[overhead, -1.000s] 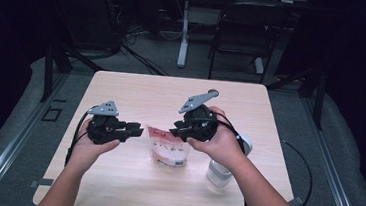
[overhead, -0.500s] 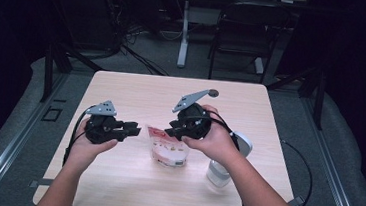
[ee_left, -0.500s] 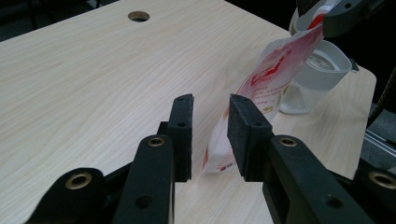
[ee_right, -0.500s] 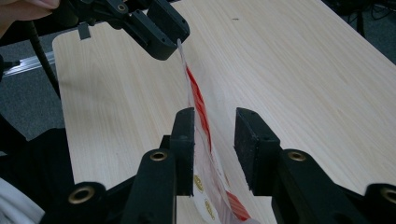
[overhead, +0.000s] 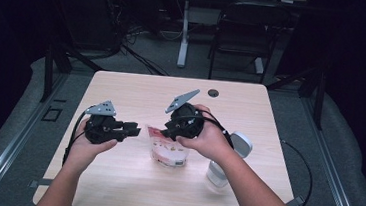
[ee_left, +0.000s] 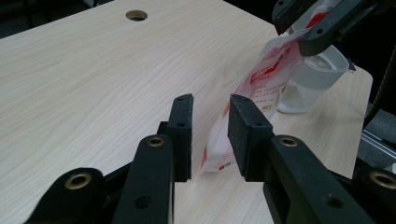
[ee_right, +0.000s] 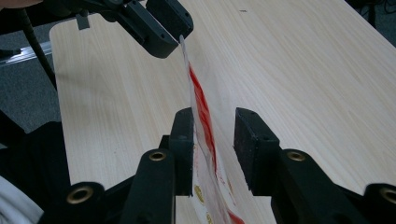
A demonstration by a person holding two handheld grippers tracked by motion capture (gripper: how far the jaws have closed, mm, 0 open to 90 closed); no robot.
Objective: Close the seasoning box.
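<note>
A light wood-grain table (overhead: 129,173) with rounded corners carries the items. A round cable hole (overhead: 213,93) sits near its far edge, at mid-width. A red-and-white pouch (overhead: 168,151) rests with its bottom on the tabletop near the centre, its top raised off the surface. A clear plastic container (overhead: 218,172) with a white lid stands on the table to the right of the pouch, close to the right edge, just beside it but whether touching cannot be told.
</note>
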